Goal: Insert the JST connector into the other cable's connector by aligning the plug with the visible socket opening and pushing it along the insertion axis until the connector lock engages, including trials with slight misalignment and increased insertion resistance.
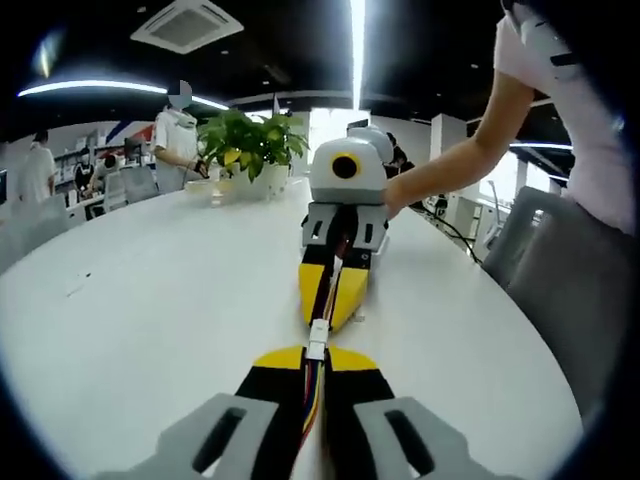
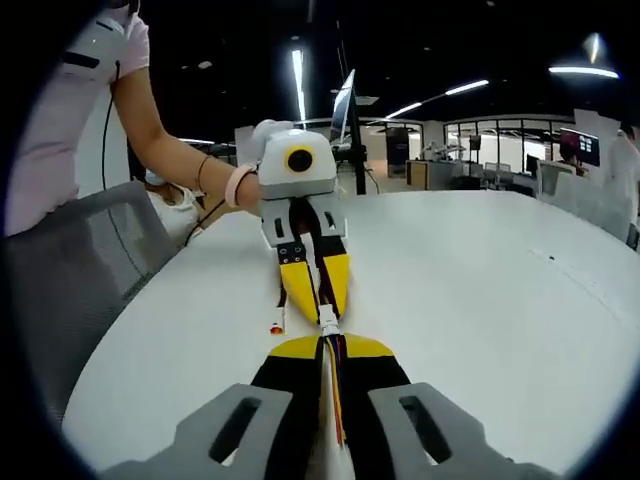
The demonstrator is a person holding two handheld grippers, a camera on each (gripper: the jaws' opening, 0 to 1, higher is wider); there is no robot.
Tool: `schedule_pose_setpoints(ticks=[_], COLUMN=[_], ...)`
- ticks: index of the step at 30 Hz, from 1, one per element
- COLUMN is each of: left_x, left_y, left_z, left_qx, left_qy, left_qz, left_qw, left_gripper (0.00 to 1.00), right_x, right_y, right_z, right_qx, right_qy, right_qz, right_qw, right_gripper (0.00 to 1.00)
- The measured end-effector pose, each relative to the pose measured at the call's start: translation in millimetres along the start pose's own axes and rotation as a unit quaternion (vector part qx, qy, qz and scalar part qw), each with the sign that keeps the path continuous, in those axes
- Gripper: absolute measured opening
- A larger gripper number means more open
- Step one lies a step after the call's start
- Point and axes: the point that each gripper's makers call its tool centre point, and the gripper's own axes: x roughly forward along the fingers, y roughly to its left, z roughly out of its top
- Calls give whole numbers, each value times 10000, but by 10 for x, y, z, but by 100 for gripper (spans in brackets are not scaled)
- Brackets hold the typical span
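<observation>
White table [image 1: 150, 330]: large, rounded edge, carries both grippers nose to nose above its near edge on the person's side.

Left gripper [image 1: 316, 352]: yellow-tipped black jaws pressed together on a bundle of coloured wires [image 1: 312, 400] running back between them. The same gripper appears in the right gripper view [image 2: 318, 305], facing the camera, held by the person's hand [image 2: 243, 185].

Right gripper [image 2: 330, 342]: yellow-tipped jaws pinched on its own multicoloured cable [image 2: 336, 395]. It appears in the left gripper view [image 1: 335, 300], held by the person's other hand [image 1: 395, 195].

White JST connector [image 1: 317, 337]: sits between the two sets of jaw tips, above the table surface; in the right gripper view [image 2: 327, 320] it lies likewise at the meeting point of the tips. Both connector halves read as one white block; whether the lock is engaged cannot be told.

Loose wire end with small red tip [image 2: 277, 326]: hangs beside the left gripper's jaws, down to the table top.

Grey chair [image 2: 70, 270]: at the table edge beside the person.

Potted green plant [image 1: 250, 145]: toward the far edge of the table.

Other people [image 1: 175, 135]: standing beyond the far edge, in an open office.
</observation>
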Motion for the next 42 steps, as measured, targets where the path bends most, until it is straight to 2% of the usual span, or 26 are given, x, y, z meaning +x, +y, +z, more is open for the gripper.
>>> schedule_pose_setpoints(ticks=[13,20,28,32,35,37,41,42], left_x=[-48,-37,-53,-56,-67,-74,-108,-122], left_y=[53,36,24,1,6,14,51,76], left_z=[-15,-119,-119,-99,-98,-98,-99,-43], left_qx=[-237,-194,-154,-191,-160,-197,-264,-413], left_qy=[-172,-31,-109,-85,-56,-53,-36,-204], left_qz=[43,79,168,209,218,234,332,395], left_qw=[9996,9998,9997,9996,9996,9995,9991,9982], left_gripper=[0,0,1,9,9,9,12,14], right_x=[16,63,54,51,50,47,3,-10], right_y=[-11,24,32,32,33,13,3,-8], right_z=[23,-59,-58,-50,-44,-34,-19,-13], right_qx=[101,67,165,211,248,412,308,328], right_qy=[-272,-201,-204,-224,-219,-246,-212,-213], right_qz=[-53,-46,-83,-111,-116,-189,-238,-280], right_qw=[9996,9998,9996,9995,9994,9987,9990,9988], right_gripper=[4,4,5,5,5,10,13,14])
